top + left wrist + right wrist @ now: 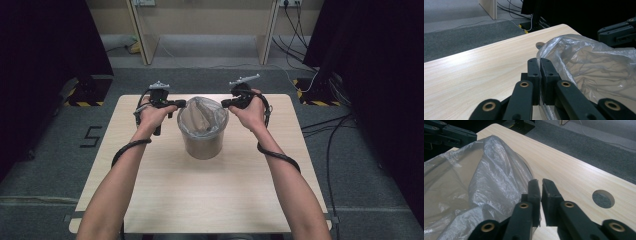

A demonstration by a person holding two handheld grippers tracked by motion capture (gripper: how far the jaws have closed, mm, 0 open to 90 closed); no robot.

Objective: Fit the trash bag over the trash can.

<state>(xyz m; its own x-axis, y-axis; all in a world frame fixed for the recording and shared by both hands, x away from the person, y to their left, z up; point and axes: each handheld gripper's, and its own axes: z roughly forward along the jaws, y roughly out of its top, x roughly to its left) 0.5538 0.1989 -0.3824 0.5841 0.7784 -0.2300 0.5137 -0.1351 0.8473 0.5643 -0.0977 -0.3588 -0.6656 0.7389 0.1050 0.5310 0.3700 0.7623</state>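
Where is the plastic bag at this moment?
In the high view the plastic bag lines the bin at the table's middle, between the left gripper and the right gripper.

Both forearms [112,190] extend forward from the near edge, converging slightly toward the centre. The left hand [152,114] grips the left tongs [181,104], jaws pointing inward to the right. The right hand [251,112] grips the right tongs [225,103], jaws pointing inward to the left. In the left gripper view, the left tongs [540,65] have jaws pressed together on thin plastic film. In the right gripper view, the right tongs [541,185] show a narrow gap between jaws, film edge against the left jaw. A cable loops around each forearm.
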